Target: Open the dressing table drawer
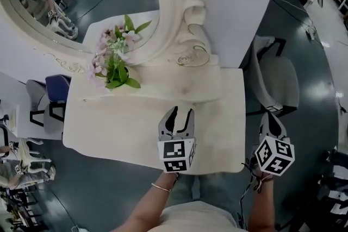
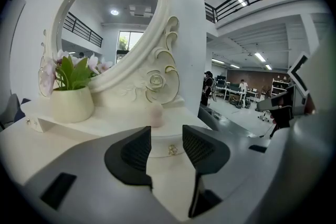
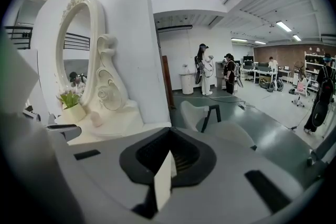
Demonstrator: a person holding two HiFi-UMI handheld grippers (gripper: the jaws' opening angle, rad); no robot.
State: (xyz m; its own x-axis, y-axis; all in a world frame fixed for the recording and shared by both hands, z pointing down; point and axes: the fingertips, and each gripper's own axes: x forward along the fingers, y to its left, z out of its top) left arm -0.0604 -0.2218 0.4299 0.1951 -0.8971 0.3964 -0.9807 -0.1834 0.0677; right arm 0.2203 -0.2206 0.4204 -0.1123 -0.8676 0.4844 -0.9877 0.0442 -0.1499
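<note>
Drawer knob (image 2: 172, 149) beyond left jaws

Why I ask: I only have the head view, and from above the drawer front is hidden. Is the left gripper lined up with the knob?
Observer: Yes. In the left gripper view a small gold knob sits on the drawer front, framed in the gap of the left gripper.
Operator: Is it gripping the knob?
Observer: No. The jaws stand apart, and the knob lies beyond their tips, untouched.
Operator: And the right gripper?
Observer: In its own view the right gripper has its jaws together. It is aimed off to the side at a white chair, not at the drawer.
</note>
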